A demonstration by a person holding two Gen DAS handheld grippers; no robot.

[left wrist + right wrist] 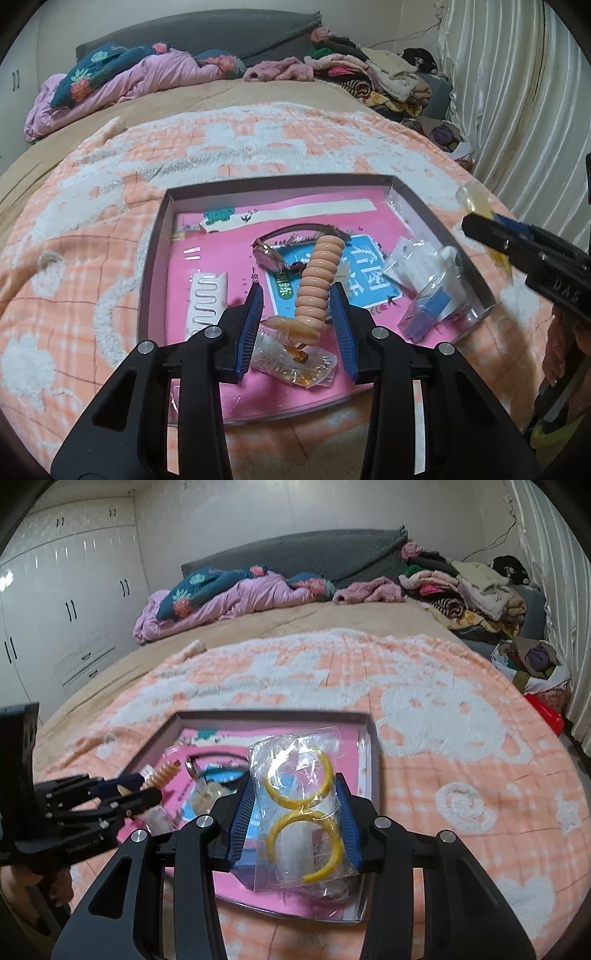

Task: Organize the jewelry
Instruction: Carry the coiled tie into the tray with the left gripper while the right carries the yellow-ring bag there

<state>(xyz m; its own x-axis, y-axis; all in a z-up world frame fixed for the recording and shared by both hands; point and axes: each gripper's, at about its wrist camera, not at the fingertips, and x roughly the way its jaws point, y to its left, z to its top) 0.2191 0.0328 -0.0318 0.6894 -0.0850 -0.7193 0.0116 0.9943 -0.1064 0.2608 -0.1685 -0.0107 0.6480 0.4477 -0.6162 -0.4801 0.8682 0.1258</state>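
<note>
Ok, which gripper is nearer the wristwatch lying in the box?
Left. The left gripper, holding a peach spiral hair tie, has its fingertips just short of the wristwatch in the box. The right gripper, holding a bag of yellow rings, is over the box's right edge.

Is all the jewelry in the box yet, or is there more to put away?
Some is in: a watch, a white comb and small plastic packets already lie in the box. Two things are in hand, held over it: the left gripper has a peach coil bracelet, the right gripper a bag of yellow hoops. Both must be set down.
</note>
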